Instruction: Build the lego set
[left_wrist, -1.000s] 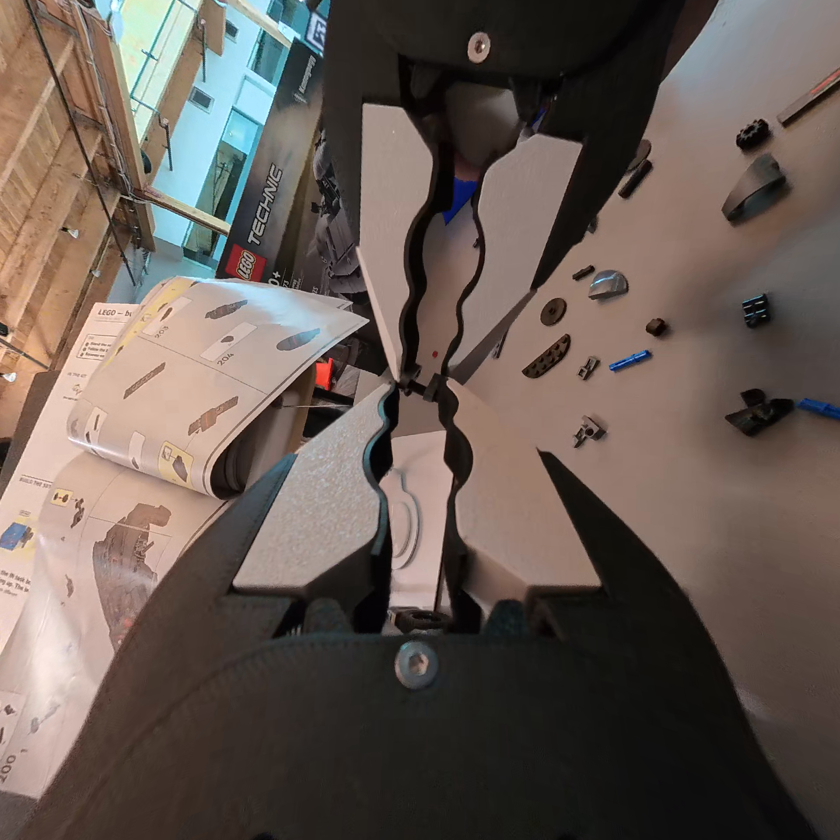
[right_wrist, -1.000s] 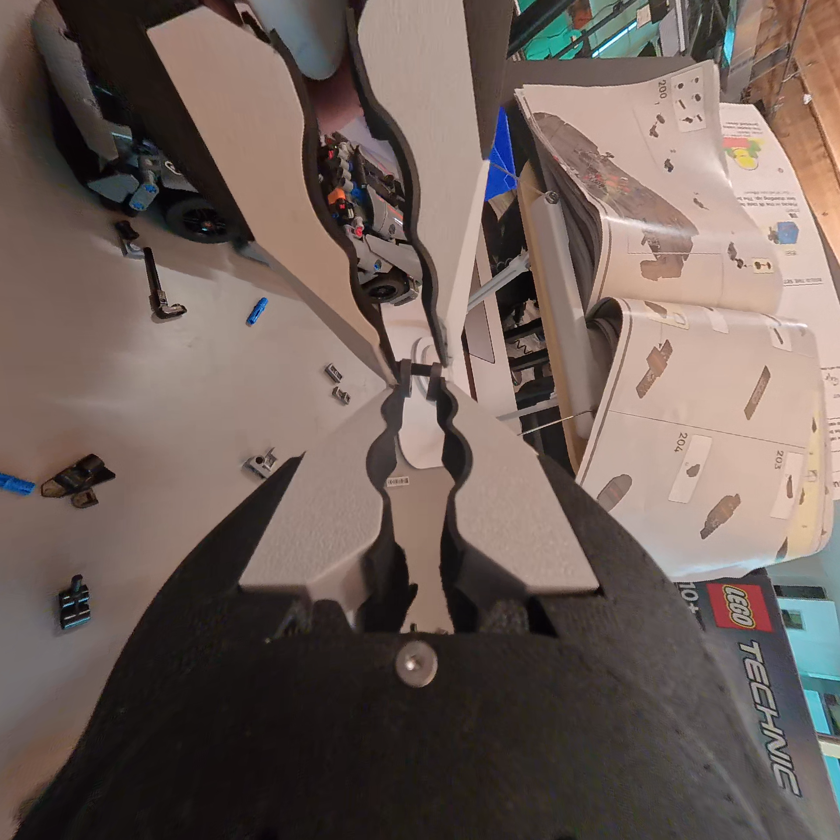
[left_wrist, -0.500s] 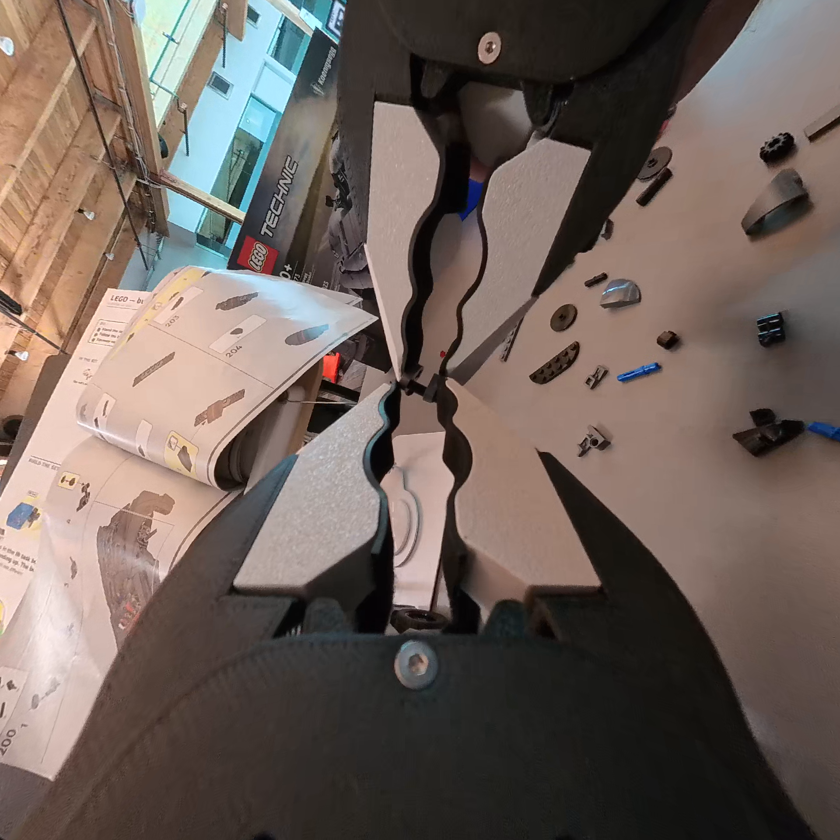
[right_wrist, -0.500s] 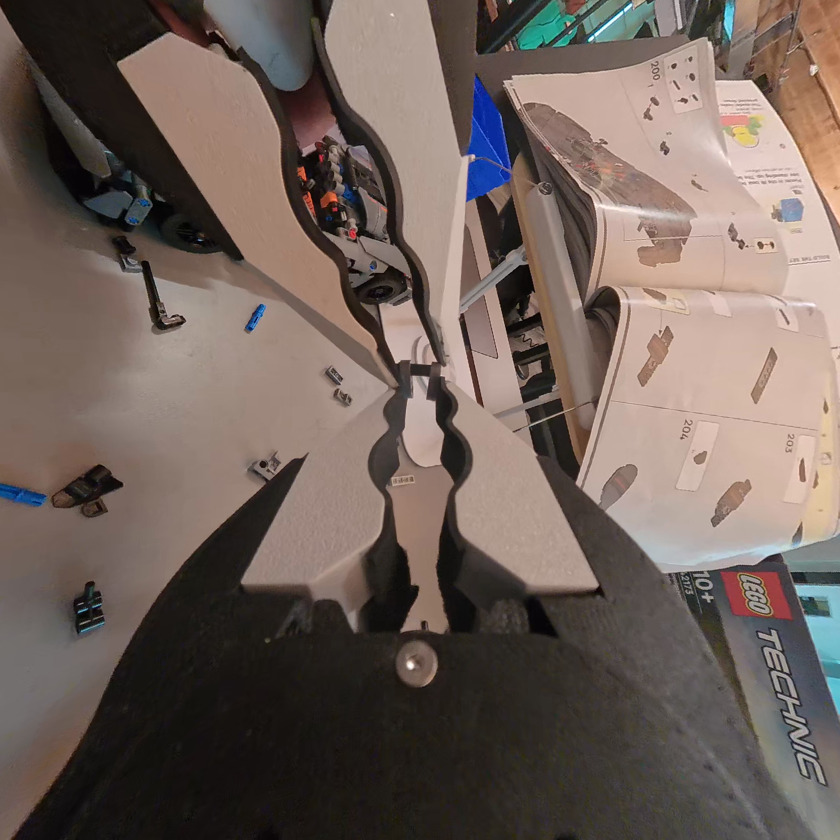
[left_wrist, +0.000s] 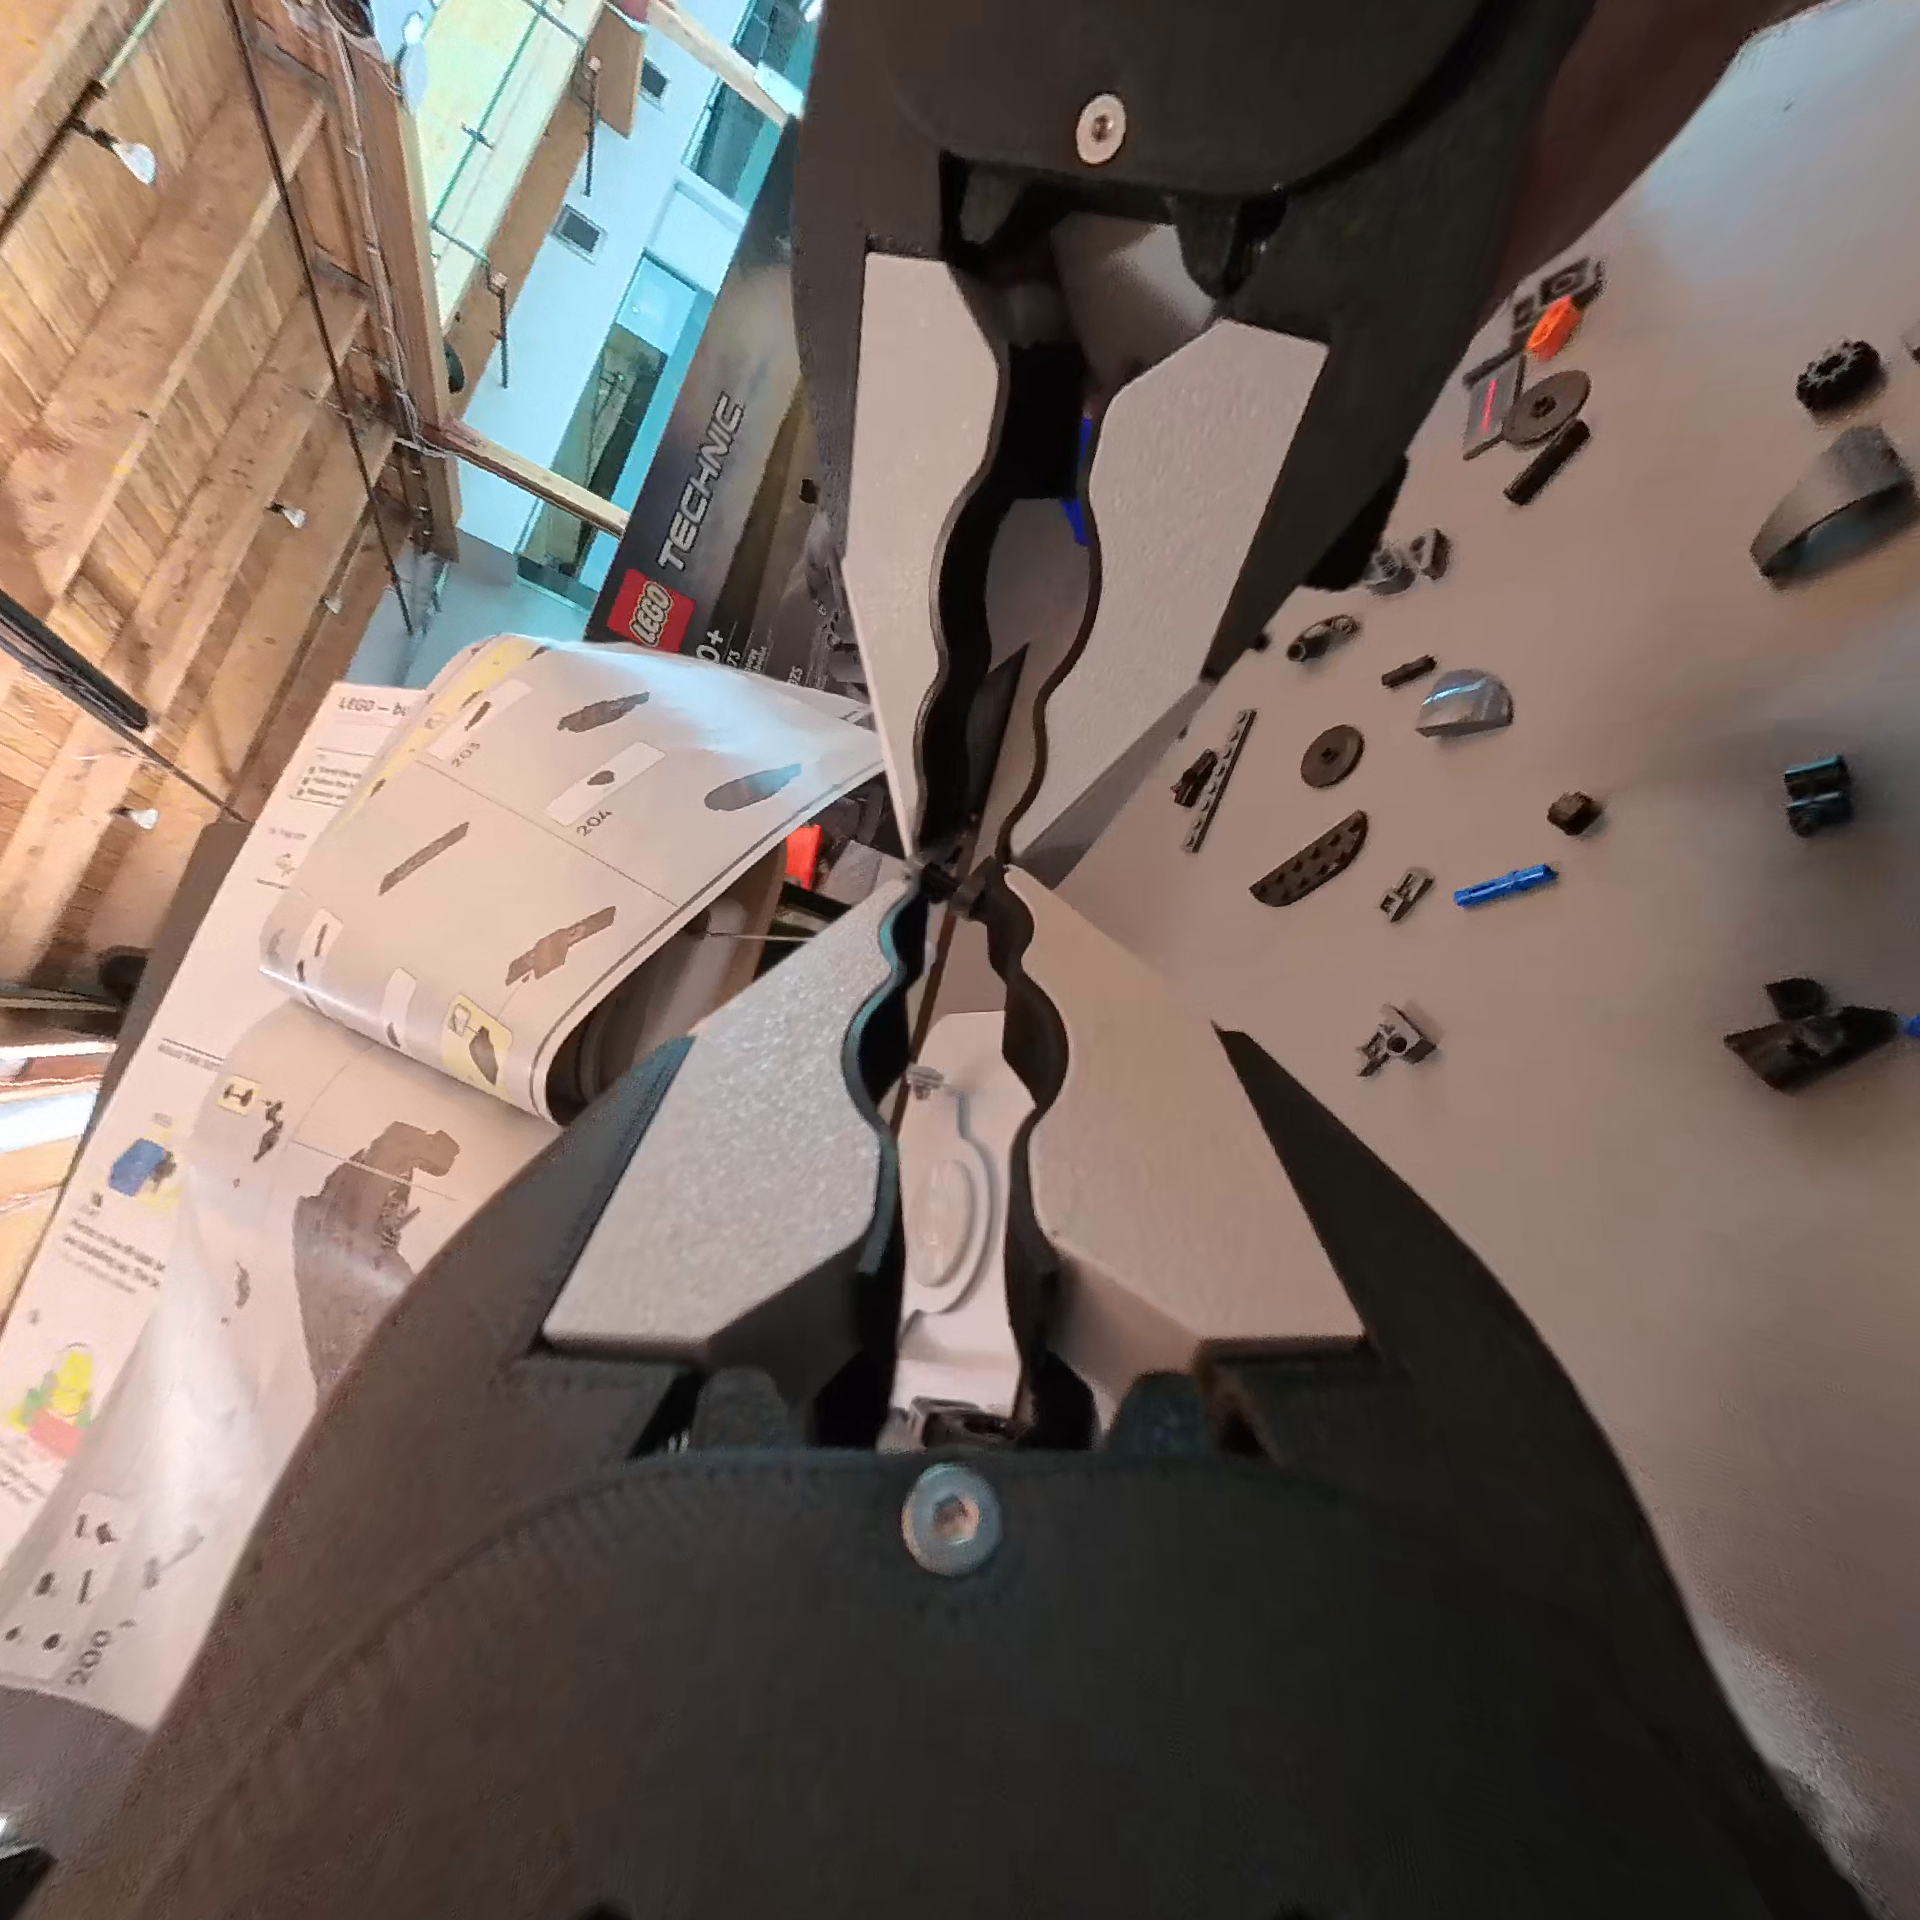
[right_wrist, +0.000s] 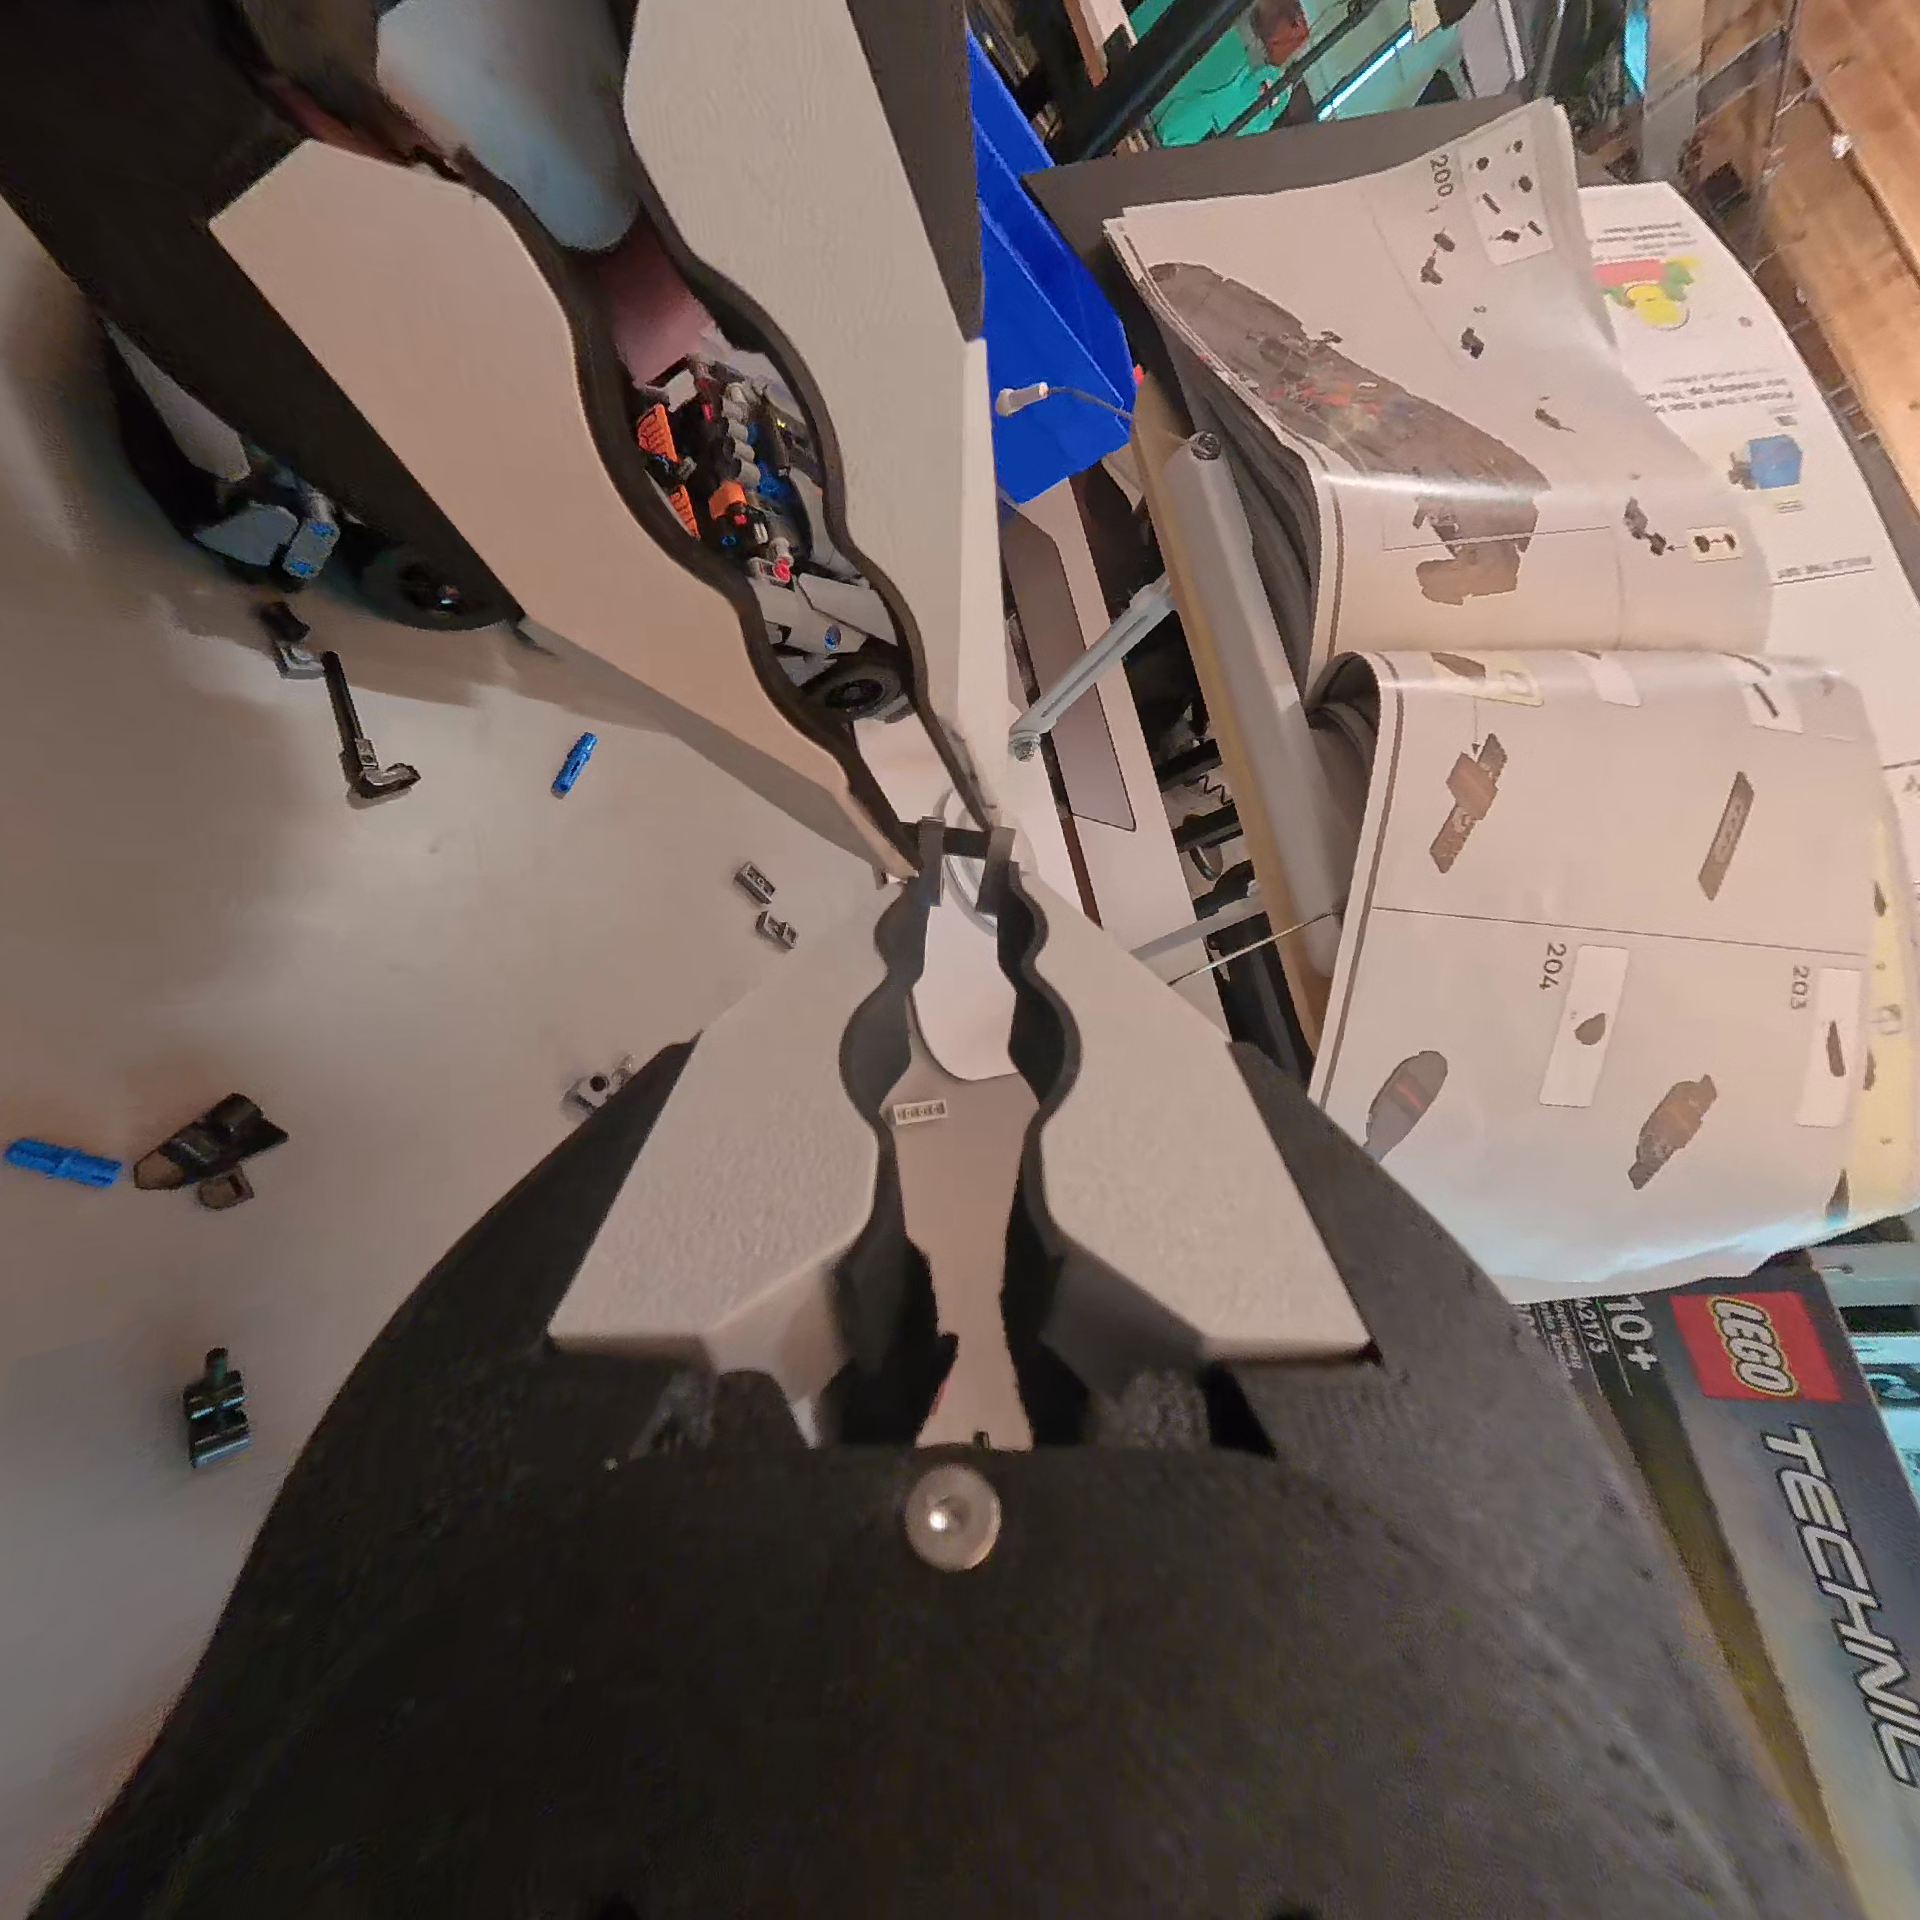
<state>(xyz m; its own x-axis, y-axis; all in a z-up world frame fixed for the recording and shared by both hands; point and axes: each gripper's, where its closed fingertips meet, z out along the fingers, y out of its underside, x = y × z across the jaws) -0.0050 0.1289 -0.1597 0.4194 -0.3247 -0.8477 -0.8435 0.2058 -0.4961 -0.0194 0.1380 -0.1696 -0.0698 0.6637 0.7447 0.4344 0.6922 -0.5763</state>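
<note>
My left gripper (left_wrist: 956, 899) and my right gripper (left_wrist: 964, 844) meet tip to tip above the grey table (left_wrist: 1558, 1299). Both are shut on a small black lego piece (left_wrist: 948, 881) pinched between their tips. In the right wrist view the right gripper (right_wrist: 961, 885) comes from below and the left gripper (right_wrist: 943, 831) from the upper left, with the black pronged piece (right_wrist: 961, 840) between them. A partly built grey lego car (right_wrist: 748, 488) shows behind the left gripper's fingers.
An open instruction booklet (left_wrist: 540, 831) on a stand (right_wrist: 1226, 644) and the dark lego box (right_wrist: 1818, 1455) stand beside the grippers. Several loose black, grey and blue parts lie on the table, such as a blue pin (left_wrist: 1501, 889) and a black wedge (right_wrist: 203, 1143). My left and right fingertips are right by each other. The partly built grey lego car (right_wrist: 748, 488) is about 20 cm from both grippers' fingertips.
Both grippers stay shut and tip to tip on the piece. They have shifted and tilted slightly together, so more of the car shows between the left gripper's fingers.
</note>
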